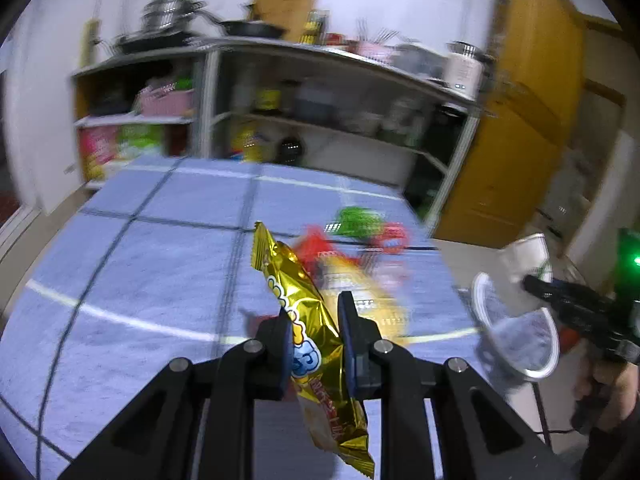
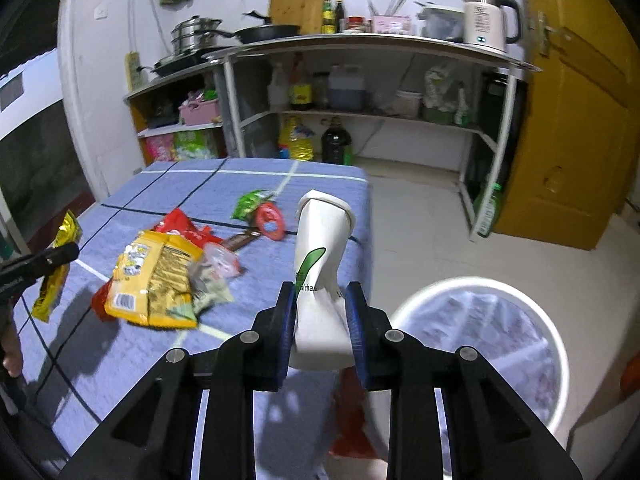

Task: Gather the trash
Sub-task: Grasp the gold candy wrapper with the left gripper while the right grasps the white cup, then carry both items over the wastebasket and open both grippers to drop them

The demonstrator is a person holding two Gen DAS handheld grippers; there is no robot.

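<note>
Two grippers, left gripper [image 1: 314, 320] jaws pinching one gold wrapper [image 1: 308, 320], right gripper [image 2: 320, 304] jaws pinching one crushed paper cup [image 2: 320, 264].

The right tongs [image 2: 320, 320] are closed on a crushed white paper cup [image 2: 322, 264], both blue pads [image 2: 356, 320] pressing its lower body; the cup carries a green leaf mark and stands tilted, its base toward the far side. Below right, a white-rimmed bin [image 2: 560, 344] stands on the floor beside the tabletop [image 2: 180, 188], which has a blue checked cover. On the tabletop lie a yellow snack bag [image 2: 156, 276], a red wrapper [image 2: 180, 222], a green wrapper [image 2: 250, 204] and a red ring-shaped item [image 2: 271, 220]. At the left edge, the left tongs [image 2: 60, 256] hold a gold wrapper [image 2: 54, 276].
</note>
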